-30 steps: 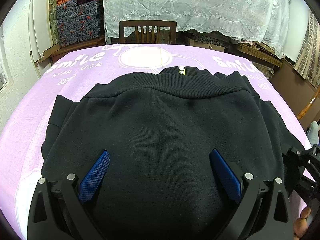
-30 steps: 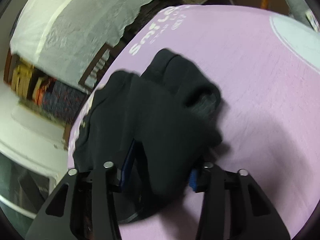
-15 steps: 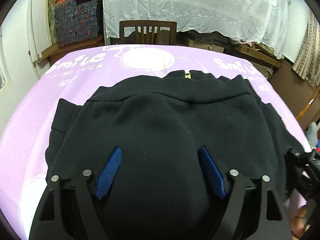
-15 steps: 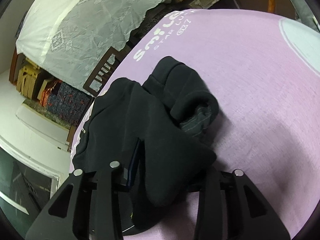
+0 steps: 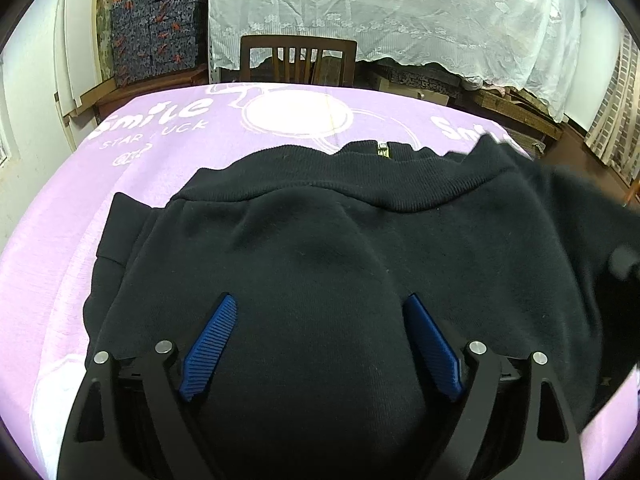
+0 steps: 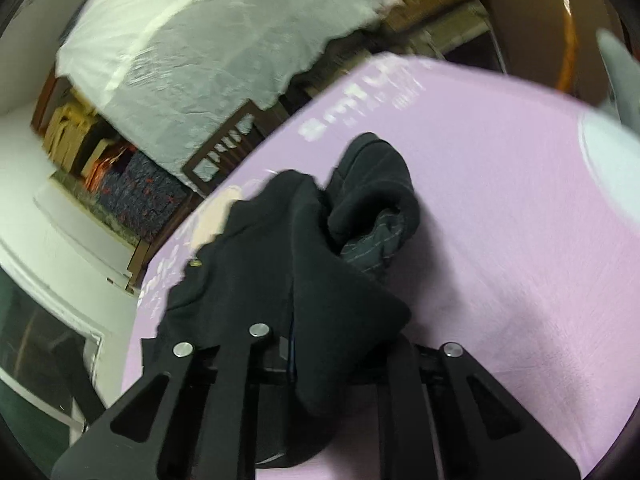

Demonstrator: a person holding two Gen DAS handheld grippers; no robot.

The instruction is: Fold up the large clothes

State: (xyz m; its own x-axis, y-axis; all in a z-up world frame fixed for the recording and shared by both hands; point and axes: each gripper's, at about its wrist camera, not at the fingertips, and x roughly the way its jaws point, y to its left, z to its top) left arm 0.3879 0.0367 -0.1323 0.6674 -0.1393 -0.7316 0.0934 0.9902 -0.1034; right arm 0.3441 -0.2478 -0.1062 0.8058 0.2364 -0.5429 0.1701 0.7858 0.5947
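Black fleece fills both views: the big black fleece zip jacket (image 5: 320,240) lies back-up on the lilac printed blanket (image 5: 60,216), ribbed hem at the far edge, where a small zip pull shows.

Over the last second our left gripper (image 5: 318,316) narrows its spread; its blue ribbed pads (image 5: 210,344) now sit closer together, bunching a hump of cloth between them, though a clear gap remains.

Our right gripper (image 6: 320,344) goes from straddling the right side's fabric to pinching it tight, and lifts it. The black sleeve (image 6: 372,196) now dangles, curled, its striped lining showing; in the left view that side blurs upward.

We judge that the right-side fold inward has begun.
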